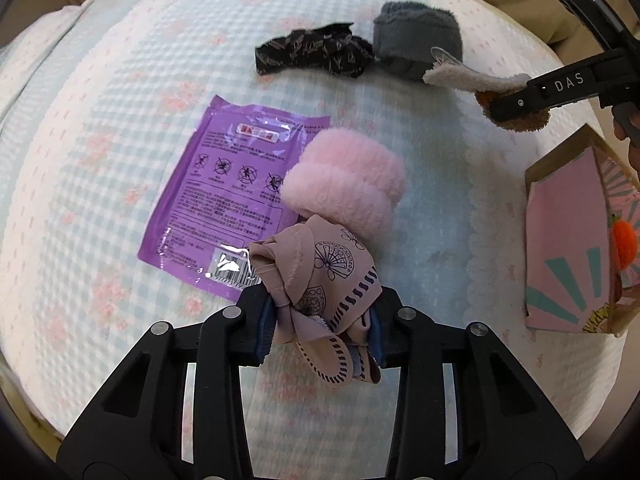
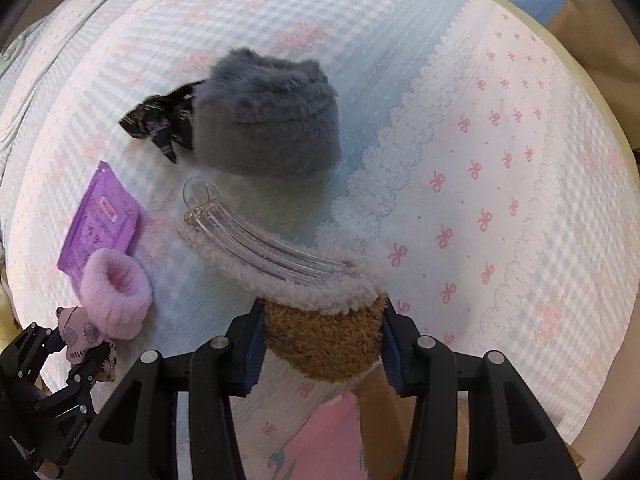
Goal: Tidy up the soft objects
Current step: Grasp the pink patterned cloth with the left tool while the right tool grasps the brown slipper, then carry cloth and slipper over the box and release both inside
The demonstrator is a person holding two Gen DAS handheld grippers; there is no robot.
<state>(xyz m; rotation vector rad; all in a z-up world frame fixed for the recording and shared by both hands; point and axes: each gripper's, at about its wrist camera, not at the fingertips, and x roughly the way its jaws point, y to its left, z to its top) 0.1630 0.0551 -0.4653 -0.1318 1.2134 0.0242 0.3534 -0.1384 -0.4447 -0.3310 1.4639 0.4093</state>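
Note:
My left gripper (image 1: pixel 320 320) is shut on a pink-beige printed cloth scrunchie (image 1: pixel 320 272), held above the bed. A fluffy pink scrunchie (image 1: pixel 344 176) lies just beyond it, partly on a purple packet (image 1: pixel 224 192). My right gripper (image 2: pixel 320 340) is shut on a brown and cream fleecy hair clip (image 2: pixel 320 320) with a clear plastic claw (image 2: pixel 256 236); it shows in the left wrist view (image 1: pixel 516 96) at upper right. A grey fluffy scrunchie (image 2: pixel 268 120) and a black printed scrunchie (image 2: pixel 164 124) lie further back.
A pink patterned paper box (image 1: pixel 576 240) stands open at the right, with an orange pompom (image 1: pixel 624 244) at its rim. The bed cover (image 1: pixel 100 140) is pale blue check with pink bows. The left gripper shows at the lower left of the right wrist view (image 2: pixel 68 344).

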